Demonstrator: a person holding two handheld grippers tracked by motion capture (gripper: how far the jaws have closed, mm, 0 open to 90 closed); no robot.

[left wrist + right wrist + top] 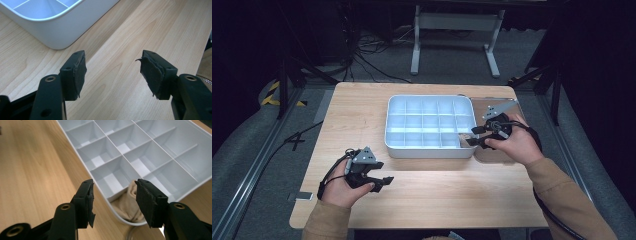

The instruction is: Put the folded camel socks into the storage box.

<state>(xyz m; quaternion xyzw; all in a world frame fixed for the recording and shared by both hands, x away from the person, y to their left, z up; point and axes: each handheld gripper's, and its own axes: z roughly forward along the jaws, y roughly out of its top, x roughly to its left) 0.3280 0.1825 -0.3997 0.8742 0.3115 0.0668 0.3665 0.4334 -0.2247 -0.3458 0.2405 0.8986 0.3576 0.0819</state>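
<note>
A: Starting with the biggest: the worktop [422,200], across the middle of the high view. Any danger there?

B: Little. Smooth bare wood, though, so expect a slide from anything bumped on it.

A: Next, the white tray [427,151], centre of that view, split into many compartments.

B: Looks light and shallow. Could skate toward the upper edge of the frame if clipped on the rim, with nothing bracing it.

A: Then the right claw [113,182]?

B: Spread wide, gripping nothing, hanging just above the tray's corner at the right of centre in the high view. Might catch the rim or a divider on a careless sweep.

A: And the left claw [382,172]?

B: Also wide and empty, parked at the lower left, well apart from the tray. Too far off to steady anything in time.

A: Smallest last: the beige cloth [126,203].

B: Sits bunched in the corner compartment, low in the right gripper view, between the two pads but untouched by either. Seems to lean on the compartment wall, not lie flat. Could spring up and spill over the rim or into the neighbouring cell. Could also snag on a frayed pad and get dragged back out. Worth a gentle press down before moving away.
</note>
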